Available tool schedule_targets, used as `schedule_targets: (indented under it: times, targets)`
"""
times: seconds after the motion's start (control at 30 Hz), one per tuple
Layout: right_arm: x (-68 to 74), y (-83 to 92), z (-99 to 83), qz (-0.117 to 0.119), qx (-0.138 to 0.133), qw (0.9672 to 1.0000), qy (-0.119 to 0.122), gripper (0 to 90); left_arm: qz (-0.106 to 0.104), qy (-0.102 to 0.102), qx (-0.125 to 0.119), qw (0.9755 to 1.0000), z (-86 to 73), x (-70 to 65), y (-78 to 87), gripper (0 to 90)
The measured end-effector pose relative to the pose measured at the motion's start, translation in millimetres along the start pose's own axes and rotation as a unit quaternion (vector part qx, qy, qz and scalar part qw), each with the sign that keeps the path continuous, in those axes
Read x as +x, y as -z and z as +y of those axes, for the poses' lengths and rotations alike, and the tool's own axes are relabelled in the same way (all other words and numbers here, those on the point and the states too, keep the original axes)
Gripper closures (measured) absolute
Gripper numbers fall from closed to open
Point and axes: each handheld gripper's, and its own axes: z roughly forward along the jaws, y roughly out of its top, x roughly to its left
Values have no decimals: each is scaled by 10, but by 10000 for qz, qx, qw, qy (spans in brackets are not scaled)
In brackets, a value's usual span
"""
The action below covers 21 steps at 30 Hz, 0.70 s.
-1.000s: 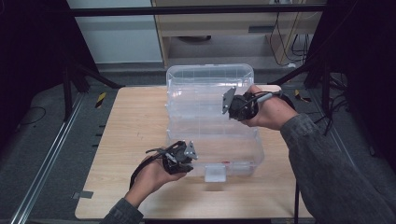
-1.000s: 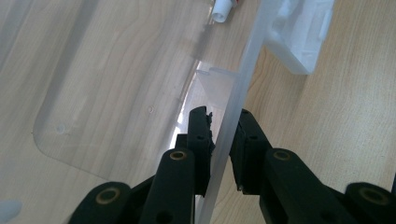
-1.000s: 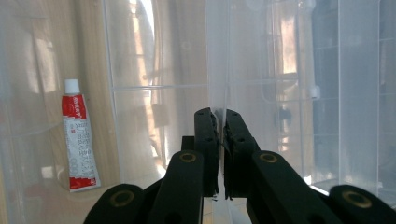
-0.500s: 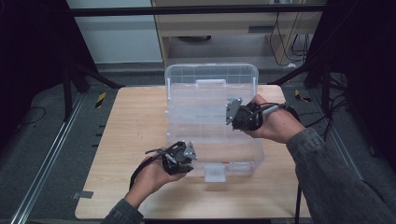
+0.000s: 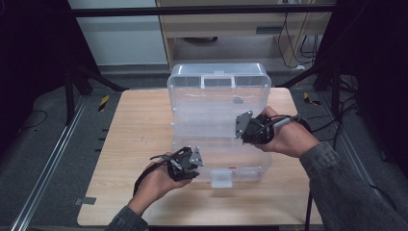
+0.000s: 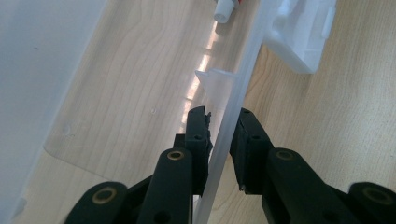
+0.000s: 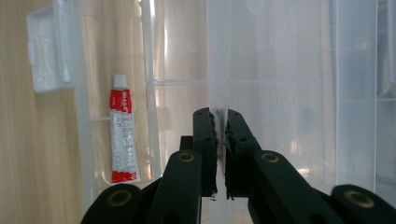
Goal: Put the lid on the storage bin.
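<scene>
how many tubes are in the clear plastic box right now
1: a small red-and-white tube with a white cap lies in the clear plastic box, along its front wall near the white latch. Others may hide behind glare.

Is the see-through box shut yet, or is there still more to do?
Not shut yet. The lid stands open, and a red-and-white tube already lies inside. The left gripper pinches the box's front wall; the right gripper is closed above the box. Closing and latching looks left.
</scene>
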Motion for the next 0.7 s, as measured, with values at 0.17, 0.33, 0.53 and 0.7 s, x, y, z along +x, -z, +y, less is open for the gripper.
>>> schedule_targets:
  times: [0.17,0.33,0.53,0.7]
  targets:
    - [49,-4,-20,60,-32,10000,-14,844,56,-173,52,9998,9,1,1,764]
    - [58,-3,-30,50,-50,10000,-27,836,127,-50,68,9999,8,-39,-6,757]
    - [95,-2,-35,112,-54,9999,3,840,132,-168,62,9998,9,-24,-14,753]
    - [77,1,-54,108,-94,9999,-28,836,239,-145,52,9996,2,-39,-20,719]
